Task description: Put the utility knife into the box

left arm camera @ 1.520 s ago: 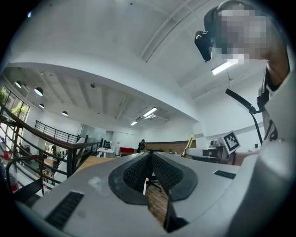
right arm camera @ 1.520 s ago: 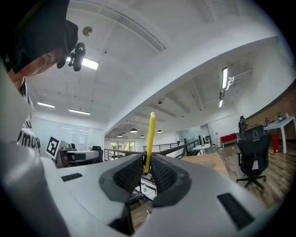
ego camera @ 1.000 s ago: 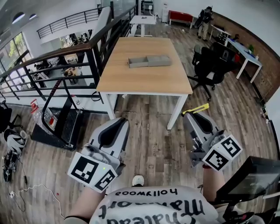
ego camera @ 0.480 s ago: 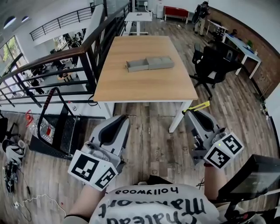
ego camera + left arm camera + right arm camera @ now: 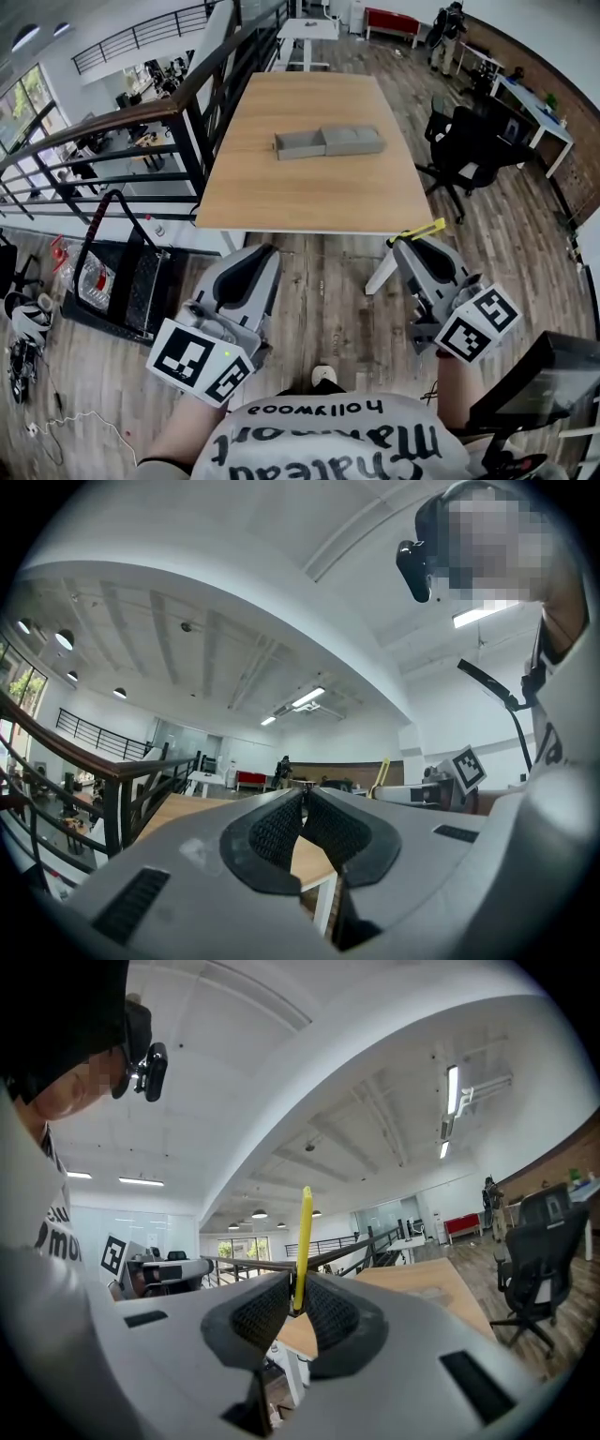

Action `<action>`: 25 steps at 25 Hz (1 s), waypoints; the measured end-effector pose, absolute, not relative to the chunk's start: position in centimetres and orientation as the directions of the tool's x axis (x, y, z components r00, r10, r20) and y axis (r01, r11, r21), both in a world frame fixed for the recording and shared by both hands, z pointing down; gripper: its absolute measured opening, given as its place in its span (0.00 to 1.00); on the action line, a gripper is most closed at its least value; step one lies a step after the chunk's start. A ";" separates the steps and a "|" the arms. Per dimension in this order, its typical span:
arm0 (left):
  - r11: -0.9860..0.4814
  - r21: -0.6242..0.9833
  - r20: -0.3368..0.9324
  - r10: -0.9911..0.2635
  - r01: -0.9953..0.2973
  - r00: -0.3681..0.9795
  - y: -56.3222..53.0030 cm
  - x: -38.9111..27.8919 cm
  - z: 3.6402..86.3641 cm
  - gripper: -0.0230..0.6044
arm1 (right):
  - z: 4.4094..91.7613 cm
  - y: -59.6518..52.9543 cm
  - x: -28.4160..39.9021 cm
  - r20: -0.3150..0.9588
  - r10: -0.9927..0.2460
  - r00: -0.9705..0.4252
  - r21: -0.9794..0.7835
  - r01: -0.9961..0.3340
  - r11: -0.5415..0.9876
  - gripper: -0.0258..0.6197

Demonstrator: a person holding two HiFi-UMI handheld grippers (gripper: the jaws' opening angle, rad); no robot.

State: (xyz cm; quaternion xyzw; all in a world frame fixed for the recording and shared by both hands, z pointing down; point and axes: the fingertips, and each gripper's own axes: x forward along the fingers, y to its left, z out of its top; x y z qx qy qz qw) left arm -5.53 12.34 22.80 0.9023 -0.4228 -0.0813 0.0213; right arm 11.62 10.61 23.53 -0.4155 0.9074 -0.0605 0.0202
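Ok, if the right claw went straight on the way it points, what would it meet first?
Probably the near edge of the wooden table: the right claw, shut on the utility knife, points toward its near right corner. Depth is unclear; it might pass above the top.

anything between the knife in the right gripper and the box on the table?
Nothing visible. The utility knife is clamped in the right gripper, just short of the table. Only bare tabletop lies between it and the box. The office chair stands off to the right, out of that line.
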 end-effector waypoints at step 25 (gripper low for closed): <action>-0.529 0.075 -0.045 -0.849 -0.845 0.527 -8.7 -5.7 26.5 0.08 | 26.6 -10.5 13.5 0.056 -0.702 -0.710 -0.188 -0.698 0.691 0.12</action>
